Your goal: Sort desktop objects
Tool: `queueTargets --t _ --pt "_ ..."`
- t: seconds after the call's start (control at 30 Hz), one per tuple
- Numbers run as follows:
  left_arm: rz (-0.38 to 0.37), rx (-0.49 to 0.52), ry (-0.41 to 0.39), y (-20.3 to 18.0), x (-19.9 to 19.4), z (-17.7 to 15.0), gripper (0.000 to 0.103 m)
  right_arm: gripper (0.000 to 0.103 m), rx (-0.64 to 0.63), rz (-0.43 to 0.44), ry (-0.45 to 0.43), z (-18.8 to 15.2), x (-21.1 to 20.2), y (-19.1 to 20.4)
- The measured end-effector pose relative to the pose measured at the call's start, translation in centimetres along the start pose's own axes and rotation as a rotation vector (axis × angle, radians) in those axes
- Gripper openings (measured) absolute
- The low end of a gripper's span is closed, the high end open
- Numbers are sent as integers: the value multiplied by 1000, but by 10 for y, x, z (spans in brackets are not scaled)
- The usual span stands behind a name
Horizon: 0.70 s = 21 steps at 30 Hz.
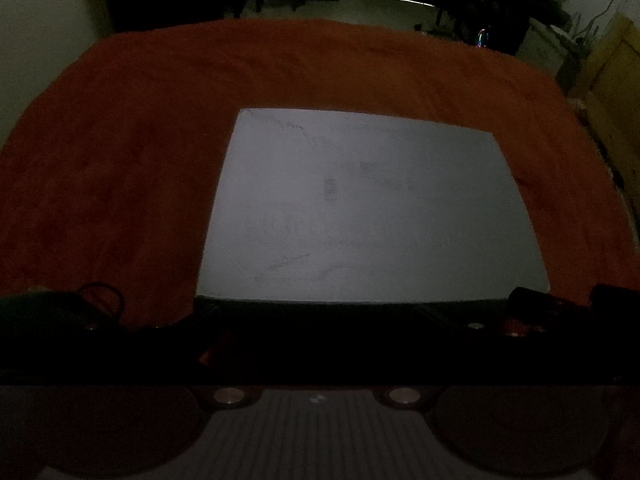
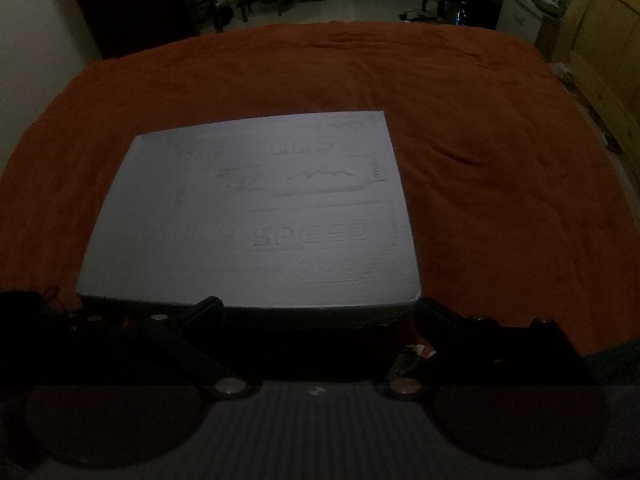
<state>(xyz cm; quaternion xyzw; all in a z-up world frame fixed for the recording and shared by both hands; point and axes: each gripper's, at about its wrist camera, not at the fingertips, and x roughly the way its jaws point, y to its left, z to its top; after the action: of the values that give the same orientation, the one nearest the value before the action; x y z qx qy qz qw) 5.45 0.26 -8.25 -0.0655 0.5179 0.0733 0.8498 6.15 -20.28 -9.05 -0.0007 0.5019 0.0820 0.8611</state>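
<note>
Both the left claw (image 1: 352,308) and right claw (image 2: 316,312) are seen spread wide at the near edge of the white mat (image 2: 248,208), laid flat on the orange-covered worktop (image 2: 480,140), presumably as the sorting base.

A burnt-orange, plain fabric table cover (image 1: 132,168) is seen under a pale grey-white rectangular mat (image 2: 248,216), on which faint grey outlined lettering and line graphics are printed. Black gripper fingers (image 2: 204,312) are shown, with ribbed grey striping on the gripper body (image 2: 316,432).
</note>
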Motion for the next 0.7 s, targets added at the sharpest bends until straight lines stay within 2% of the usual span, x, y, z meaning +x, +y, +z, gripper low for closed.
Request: queueTargets --t 0.3,0.7 --pt "-3 7 21 -2 4 -5 102 103 -12 -22 24 -2 1 2" --pt "-15 11 11 -4 1 -9 102 103 -17 -29 20 -3 1 -1"
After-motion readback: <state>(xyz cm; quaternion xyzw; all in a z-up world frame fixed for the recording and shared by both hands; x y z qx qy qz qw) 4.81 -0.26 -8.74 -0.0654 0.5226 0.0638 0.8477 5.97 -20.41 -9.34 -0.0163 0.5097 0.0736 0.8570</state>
